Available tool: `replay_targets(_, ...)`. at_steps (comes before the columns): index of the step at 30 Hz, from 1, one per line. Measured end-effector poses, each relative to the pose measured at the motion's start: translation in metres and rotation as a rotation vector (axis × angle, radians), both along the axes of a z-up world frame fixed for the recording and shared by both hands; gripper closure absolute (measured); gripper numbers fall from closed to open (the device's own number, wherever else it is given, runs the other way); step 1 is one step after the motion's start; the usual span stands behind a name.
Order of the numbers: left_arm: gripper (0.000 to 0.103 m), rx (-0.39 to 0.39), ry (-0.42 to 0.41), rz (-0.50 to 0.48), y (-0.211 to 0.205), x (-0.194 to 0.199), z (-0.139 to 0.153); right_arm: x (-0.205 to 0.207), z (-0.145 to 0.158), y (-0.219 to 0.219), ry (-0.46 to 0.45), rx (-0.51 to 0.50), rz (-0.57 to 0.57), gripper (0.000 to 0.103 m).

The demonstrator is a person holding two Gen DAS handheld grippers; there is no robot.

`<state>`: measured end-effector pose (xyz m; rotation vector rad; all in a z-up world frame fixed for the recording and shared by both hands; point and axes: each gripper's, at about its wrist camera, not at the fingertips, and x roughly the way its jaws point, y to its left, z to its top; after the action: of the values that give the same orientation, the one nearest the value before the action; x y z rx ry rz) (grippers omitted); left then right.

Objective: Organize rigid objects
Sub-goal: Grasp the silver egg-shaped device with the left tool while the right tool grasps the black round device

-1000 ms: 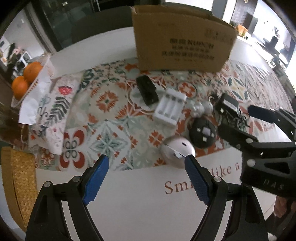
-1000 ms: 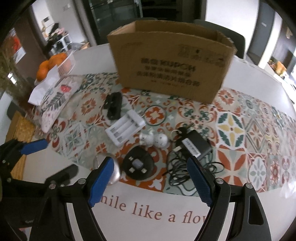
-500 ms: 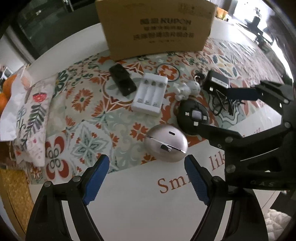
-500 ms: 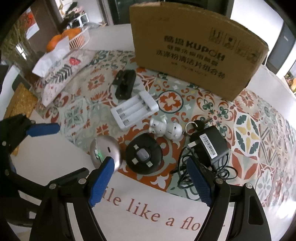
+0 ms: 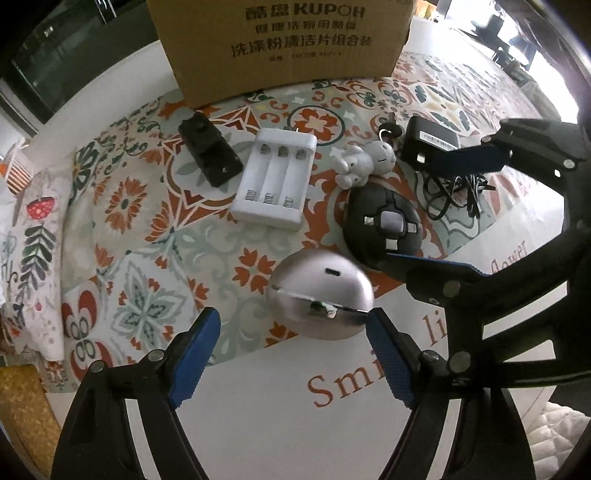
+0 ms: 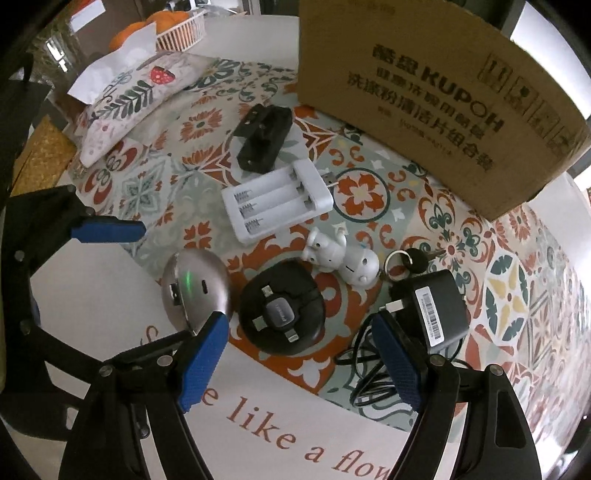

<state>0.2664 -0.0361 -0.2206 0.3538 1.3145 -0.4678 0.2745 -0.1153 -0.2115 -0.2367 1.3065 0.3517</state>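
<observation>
Several small objects lie on a patterned mat in front of a cardboard box (image 5: 280, 48) (image 6: 436, 81). A silver round device (image 5: 319, 295) (image 6: 195, 284) lies nearest. Beside it are a black round cable reel (image 5: 384, 225) (image 6: 282, 308), a white battery charger (image 5: 275, 181) (image 6: 277, 199), a black plug block (image 5: 208, 153) (image 6: 264, 140), a white figurine (image 5: 364, 162) (image 6: 341, 254) and a black power adapter with cord (image 5: 432, 142) (image 6: 439, 306). My left gripper (image 5: 291, 354) is open, just short of the silver device. My right gripper (image 6: 299, 358) is open over the cable reel.
A floral pouch (image 6: 129, 99) and a basket of oranges (image 6: 162, 26) sit at the left. A small key (image 6: 413, 256) lies by the figurine. A woven mat (image 5: 22, 406) lies at the table's left edge. White cloth with lettering (image 6: 258, 435) lies under the grippers.
Both grippers have moved forward and lower toward the objects. The silver device and cable reel now look larger and closer. Nothing on the table has moved.
</observation>
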Motion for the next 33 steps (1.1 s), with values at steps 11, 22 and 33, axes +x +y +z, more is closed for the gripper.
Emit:
replay_targets(11, 0.022, 0.006, -0.005, -0.048, -0.014, 0.010, -0.013, 0.008, -0.011, 0.003, 0.047, -0.020, 0.049, 0.024)
replay_targets(22, 0.028, -0.073, 0.013, -0.002, -0.011, 0.013, -0.025, 0.015, -0.013, 0.011, 0.034, -0.047, 0.054, 0.024)
replay_targets(33, 0.038, -0.092, -0.007, 0.010, -0.003, 0.003, -0.021, 0.011, -0.011, 0.011, 0.026, -0.039, 0.059, 0.024)
